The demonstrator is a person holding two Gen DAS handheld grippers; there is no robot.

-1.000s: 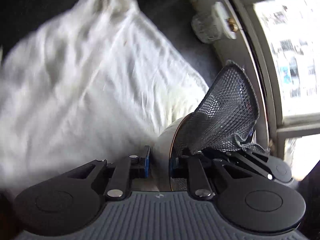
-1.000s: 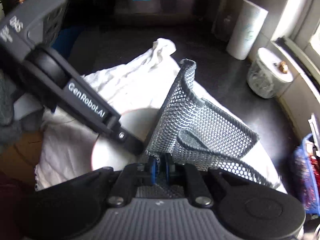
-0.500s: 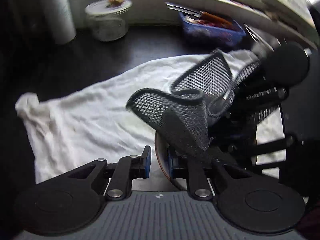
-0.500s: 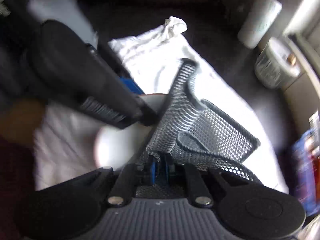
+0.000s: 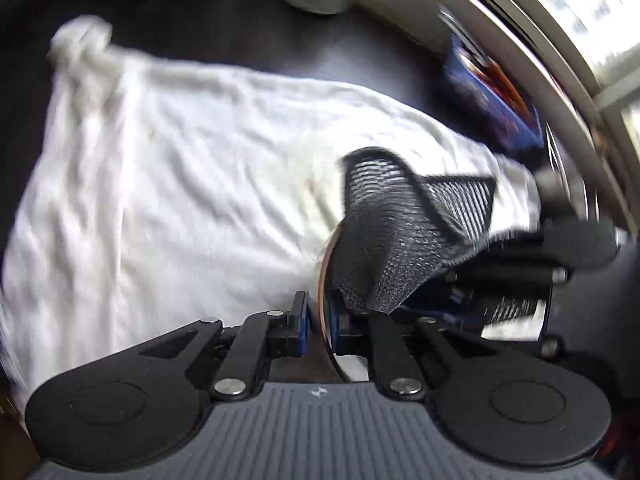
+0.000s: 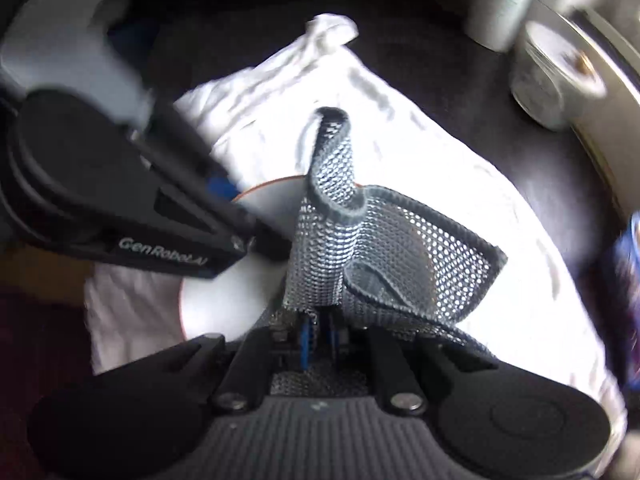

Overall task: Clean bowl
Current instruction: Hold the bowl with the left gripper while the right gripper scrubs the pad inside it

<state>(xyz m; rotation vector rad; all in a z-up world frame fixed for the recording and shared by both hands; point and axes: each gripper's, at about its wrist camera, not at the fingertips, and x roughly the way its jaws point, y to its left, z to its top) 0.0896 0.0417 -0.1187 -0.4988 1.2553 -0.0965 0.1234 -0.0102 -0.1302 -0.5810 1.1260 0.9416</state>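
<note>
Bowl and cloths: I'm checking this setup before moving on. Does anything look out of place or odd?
Nothing spilled or broken. The bowl is held on edge by the left gripper, the crumpled mesh cloth sticks up from the right gripper, and the white towel lies rumpled.

A grey mesh cloth (image 6: 348,240) with a honeycomb pattern of small holes and darker edging lies over a white bowl (image 6: 216,304) with a reddish-brown rim, on a plain white towel (image 5: 168,184) spread across a black counter (image 5: 248,44).

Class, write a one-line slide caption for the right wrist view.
Right gripper pinches a grey mesh cloth against a white bowl whose rim the left gripper clamps, over a white towel.
</note>
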